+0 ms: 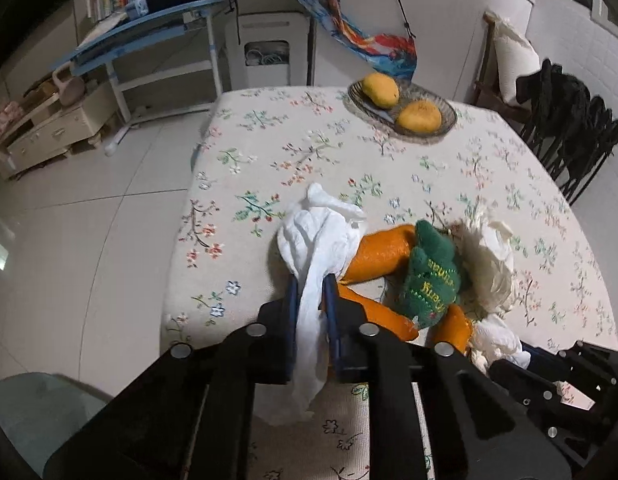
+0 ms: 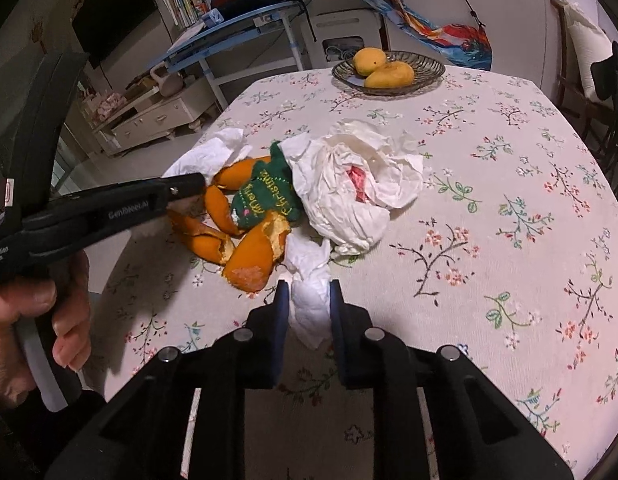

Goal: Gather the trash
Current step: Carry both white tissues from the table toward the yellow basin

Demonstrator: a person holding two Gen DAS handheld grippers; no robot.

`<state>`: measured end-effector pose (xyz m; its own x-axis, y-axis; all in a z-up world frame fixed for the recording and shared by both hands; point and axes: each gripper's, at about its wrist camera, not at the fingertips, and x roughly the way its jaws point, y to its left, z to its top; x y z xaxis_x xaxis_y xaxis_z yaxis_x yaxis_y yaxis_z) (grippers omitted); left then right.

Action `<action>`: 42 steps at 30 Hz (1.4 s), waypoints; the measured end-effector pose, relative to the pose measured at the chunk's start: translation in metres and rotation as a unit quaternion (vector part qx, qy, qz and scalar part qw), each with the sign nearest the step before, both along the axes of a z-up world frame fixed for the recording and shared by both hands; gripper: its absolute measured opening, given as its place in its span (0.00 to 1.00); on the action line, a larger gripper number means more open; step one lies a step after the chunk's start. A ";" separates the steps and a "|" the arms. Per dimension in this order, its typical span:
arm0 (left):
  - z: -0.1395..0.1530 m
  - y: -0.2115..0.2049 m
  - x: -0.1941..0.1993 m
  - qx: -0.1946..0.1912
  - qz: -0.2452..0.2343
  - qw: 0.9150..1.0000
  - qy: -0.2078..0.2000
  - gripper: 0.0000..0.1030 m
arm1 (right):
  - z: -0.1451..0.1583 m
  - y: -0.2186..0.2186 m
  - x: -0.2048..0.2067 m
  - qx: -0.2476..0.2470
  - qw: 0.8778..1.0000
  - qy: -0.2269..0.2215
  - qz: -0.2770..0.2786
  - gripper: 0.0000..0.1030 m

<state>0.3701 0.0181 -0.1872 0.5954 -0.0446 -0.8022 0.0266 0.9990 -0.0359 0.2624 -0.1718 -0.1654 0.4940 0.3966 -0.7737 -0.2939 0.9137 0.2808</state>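
Left tool [image 1: 312, 280] clamps one tissue [image 1: 317, 236], right tool [image 2: 308, 286] another tissue [image 2: 309, 276]; green ornament [image 2: 267, 196] half-buried, two mangoes [image 2: 389, 74].

Right gripper [image 2: 308, 286] fingers [image 2: 281, 300] pinch white tissue [image 2: 309, 276] at 6 o'clock; orange peels [image 2: 255, 258], green felt stocking [image 2: 265, 196], crumpled paper [image 2: 361, 184] on bench [image 2: 489, 200]; left gripper [image 2: 185, 182] at 9 o'clock.

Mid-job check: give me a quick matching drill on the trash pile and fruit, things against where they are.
Things:
1. mangoes
2. green Christmas stocking
3. small tissue
4. long tissue

Places:
A. between the right tongs
B. in the glass dish
C. between the left tongs
D. among the orange peels

Pairs: 1-B, 2-D, 3-A, 4-C
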 end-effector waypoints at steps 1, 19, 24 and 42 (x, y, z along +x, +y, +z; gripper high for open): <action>0.003 0.003 -0.002 -0.005 0.004 1.000 -0.005 0.10 | 0.001 -0.001 -0.002 0.002 1.000 0.000 -0.001 0.20; 0.040 0.015 -0.084 -0.048 0.016 0.997 -0.059 0.07 | 0.016 -0.035 -0.044 0.050 0.998 -0.005 -0.033 0.20; 0.045 0.008 -0.107 -0.038 0.013 0.996 -0.077 0.07 | 0.023 -0.040 -0.057 0.067 0.997 -0.017 -0.038 0.20; 0.039 -0.008 -0.177 -0.052 0.002 0.995 -0.088 0.08 | 0.031 -0.037 -0.114 0.093 0.994 -0.046 -0.018 0.20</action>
<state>0.1930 0.0097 -0.1478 0.7268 -0.1195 -0.6763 0.0372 0.9902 -0.1349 0.1489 -0.2084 -0.1339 0.5754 0.5094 -0.6399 -0.2946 0.8589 0.4188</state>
